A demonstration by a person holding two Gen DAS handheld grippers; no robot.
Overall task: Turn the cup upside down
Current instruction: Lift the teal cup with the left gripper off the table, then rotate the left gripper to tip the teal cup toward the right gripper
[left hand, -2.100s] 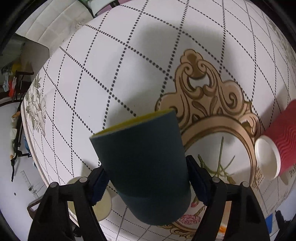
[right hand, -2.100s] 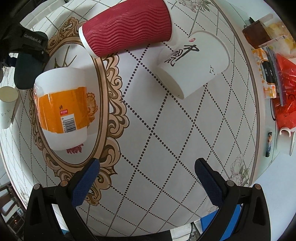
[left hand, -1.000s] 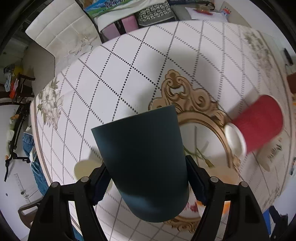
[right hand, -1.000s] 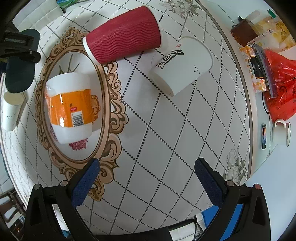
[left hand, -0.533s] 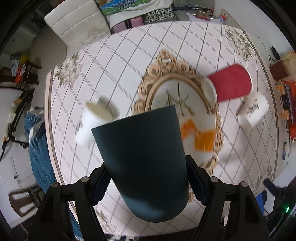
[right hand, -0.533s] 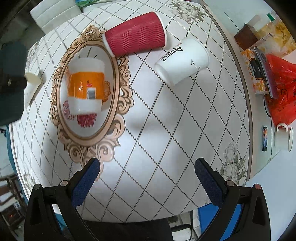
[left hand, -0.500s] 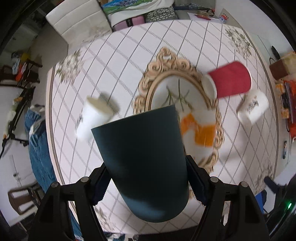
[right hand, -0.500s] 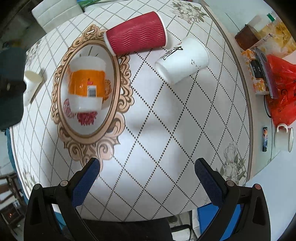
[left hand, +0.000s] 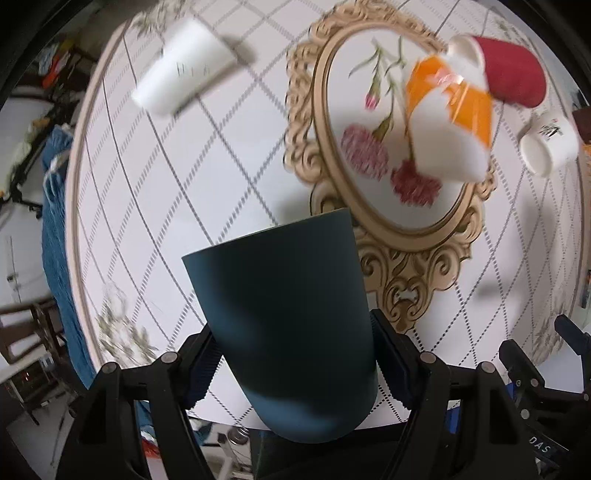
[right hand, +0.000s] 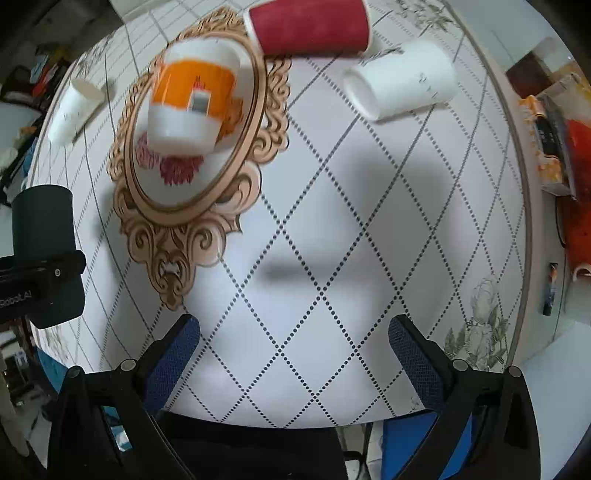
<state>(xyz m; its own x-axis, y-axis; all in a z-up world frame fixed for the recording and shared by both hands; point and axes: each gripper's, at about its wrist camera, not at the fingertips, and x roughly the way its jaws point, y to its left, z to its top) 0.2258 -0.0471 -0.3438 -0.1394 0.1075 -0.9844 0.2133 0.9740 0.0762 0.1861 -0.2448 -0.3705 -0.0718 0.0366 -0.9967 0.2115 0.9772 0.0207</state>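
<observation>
A dark teal cup is clamped between the two pads of the left gripper, held clear above the near edge of a round tabletop covered in a diamond-dotted cloth. The jaws grip the cup across its lower body, rim pointing away from the camera, a hold that seems chosen to leave the wrist free to roll the cup over. Seen from the right wrist view, the same cup hangs off the tabletop's left edge, so the flip looks under way rather than finished. The right gripper hovers over the near edge with its jaws spread wide and nothing between them, apparently kept out of the way. Four other cups lie on their sides: an orange-banded white cup on the gilt oval motif, a red ribbed paper cup and a white printed cup toward the far edge, and a small white cup near the far left edge.
</observation>
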